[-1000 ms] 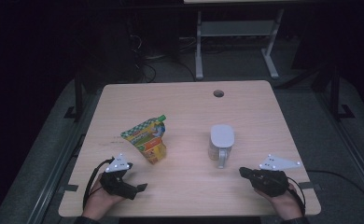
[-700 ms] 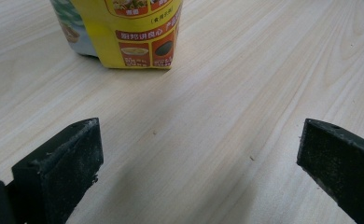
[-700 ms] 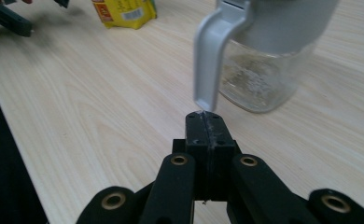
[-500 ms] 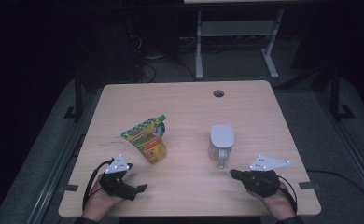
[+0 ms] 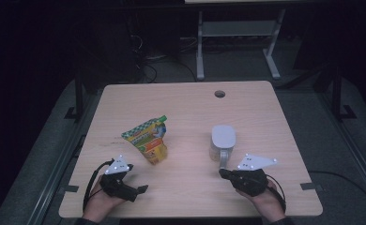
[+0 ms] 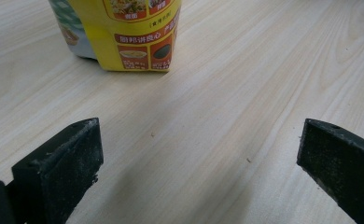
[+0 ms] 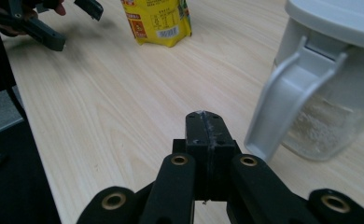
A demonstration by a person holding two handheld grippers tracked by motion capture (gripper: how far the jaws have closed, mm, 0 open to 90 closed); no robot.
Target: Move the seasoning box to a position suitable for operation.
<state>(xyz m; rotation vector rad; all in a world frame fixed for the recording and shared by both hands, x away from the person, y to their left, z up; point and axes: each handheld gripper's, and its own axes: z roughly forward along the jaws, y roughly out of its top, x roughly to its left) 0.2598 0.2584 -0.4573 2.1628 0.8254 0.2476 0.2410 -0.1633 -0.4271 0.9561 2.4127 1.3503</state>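
High view: light wood bench (image 5: 190, 101) w/ a round cable hole (image 5: 219, 93) at its 12 o'clock edge. Yellow-green snack pouch (image 5: 148, 139) stands left of centre, leaning a bit; clear jug (image 5: 222, 143) w/ grey lid stands right of centre, handle pointing to 6 o'clock. Left tongs (image 5: 141, 189) sit near the bench's 7 o'clock corner, held in a hand, pouch at abt 1 o'clock from them, well apart. Right tongs (image 5: 224, 172) at abt 5 o'clock on the bench, tips just beside the jug handle's lower end; can't tell from here if they touch it. Left tongs view: both black jaws stand wide apart over bare wood, nothing between them; pouch (image 6: 124, 32) sits ahead at 11 o'clock, upright on the bench (image 6: 227, 93), clear of the jaws. Right tongs view: right tongs (image 7: 204, 122) pressed together, pads meeting, nothing between. Jug (image 7: 329, 79) at 2 o'clock, its pale handle (image 7: 287, 102) just beside the tips, slim gap showing; whitish grains inside at the bottom. Pouch (image 7: 159, 21) at 11 o'clock, far off; left tongs (image 7: 54, 23) at 10 o'clock, spread apart.
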